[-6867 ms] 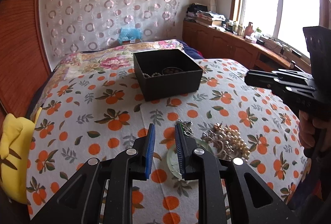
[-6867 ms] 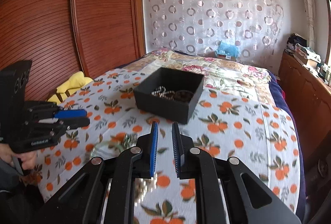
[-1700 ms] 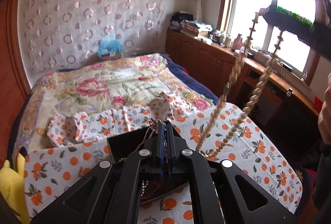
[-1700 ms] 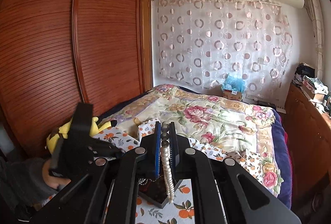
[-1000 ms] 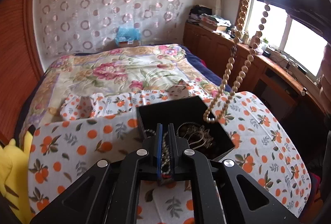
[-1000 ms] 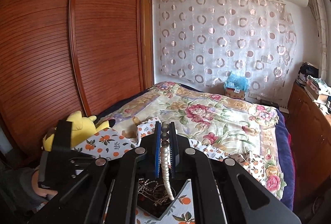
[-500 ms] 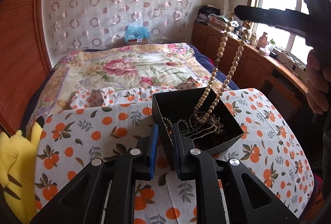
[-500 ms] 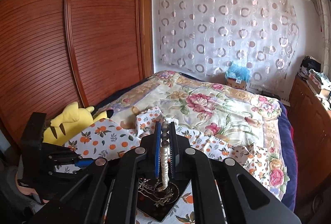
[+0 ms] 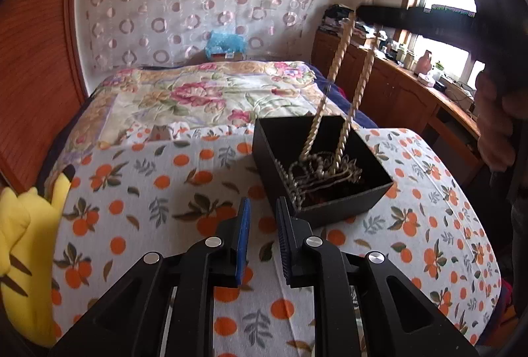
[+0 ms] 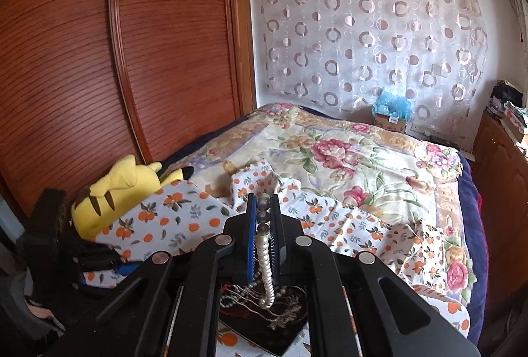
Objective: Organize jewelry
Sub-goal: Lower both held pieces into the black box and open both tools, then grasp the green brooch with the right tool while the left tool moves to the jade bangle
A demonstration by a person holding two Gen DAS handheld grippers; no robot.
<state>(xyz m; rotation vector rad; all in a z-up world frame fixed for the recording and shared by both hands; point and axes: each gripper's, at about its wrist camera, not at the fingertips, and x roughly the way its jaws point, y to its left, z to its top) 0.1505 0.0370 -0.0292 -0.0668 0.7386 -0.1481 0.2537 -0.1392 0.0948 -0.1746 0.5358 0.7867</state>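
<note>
The pearl necklace hangs in a long loop from your right gripper, and its low end is down inside the black box, on top of the other chains piled there. Your right claw is squeezed tight on the beads near the top of the loop. Your left gripper is near the box's front corner with its claws apart, holding nothing. The box sits on the orange-print cloth on the bed, with the yellow plush toy off to the side. Be careful: much of the necklace is in the air above the box. If you let go while it swings, some beads could drape over the wall and slide out. Pulling up could snag the chains underneath.
</note>
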